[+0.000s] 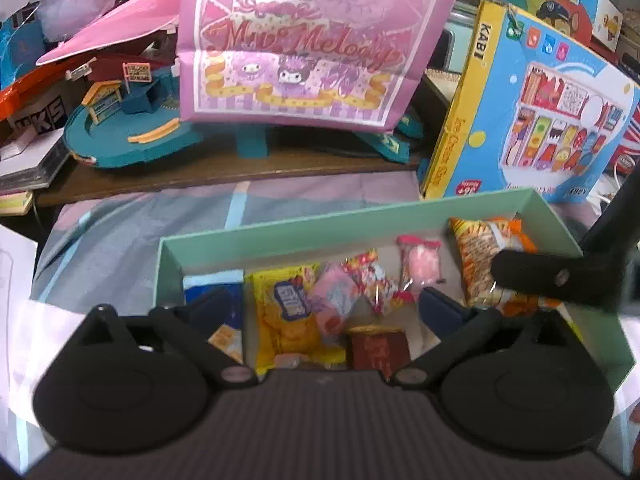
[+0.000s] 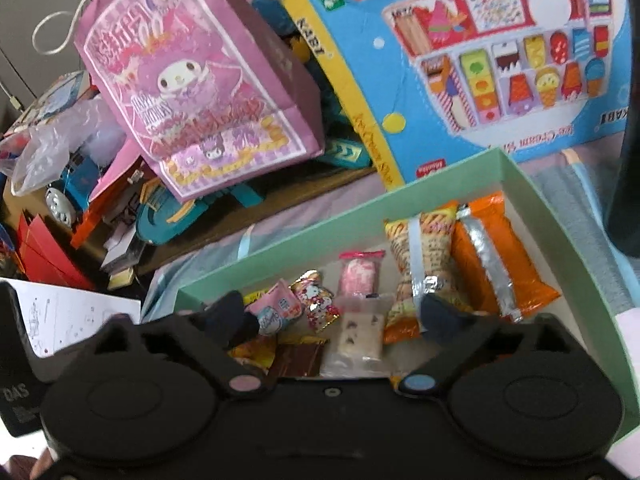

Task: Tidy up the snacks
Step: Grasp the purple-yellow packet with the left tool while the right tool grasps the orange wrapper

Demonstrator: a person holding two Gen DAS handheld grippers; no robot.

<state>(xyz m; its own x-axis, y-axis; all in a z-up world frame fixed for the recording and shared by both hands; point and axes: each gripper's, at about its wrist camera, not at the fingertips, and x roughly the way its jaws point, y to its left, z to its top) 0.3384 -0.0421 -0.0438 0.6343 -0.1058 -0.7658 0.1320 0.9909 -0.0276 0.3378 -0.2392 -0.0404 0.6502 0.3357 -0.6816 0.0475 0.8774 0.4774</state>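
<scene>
A mint-green box [image 1: 320,224] [image 2: 320,224] on the bed holds several snack packets. In the left wrist view I see a yellow packet [image 1: 288,316], a pink packet [image 1: 334,300], a pink candy [image 1: 420,266], a brown packet [image 1: 378,350] and an orange-patterned bag [image 1: 476,256]. My left gripper [image 1: 324,304] is open and empty above them. In the right wrist view an orange bag [image 2: 500,256], a patterned bag [image 2: 420,256], a Hello Kitty packet [image 2: 318,300] and a white packet [image 2: 360,338] lie in the box. My right gripper [image 2: 340,318] is open and empty over the box; it also shows in the left wrist view [image 1: 540,276].
A purple My Melody gift bag [image 1: 304,40] [image 2: 200,88], a blue KABI toy box [image 1: 532,108] [image 2: 480,60] and a teal toy set [image 1: 132,132] crowd the wooden shelf behind the box. White paper [image 2: 76,316] lies left of it.
</scene>
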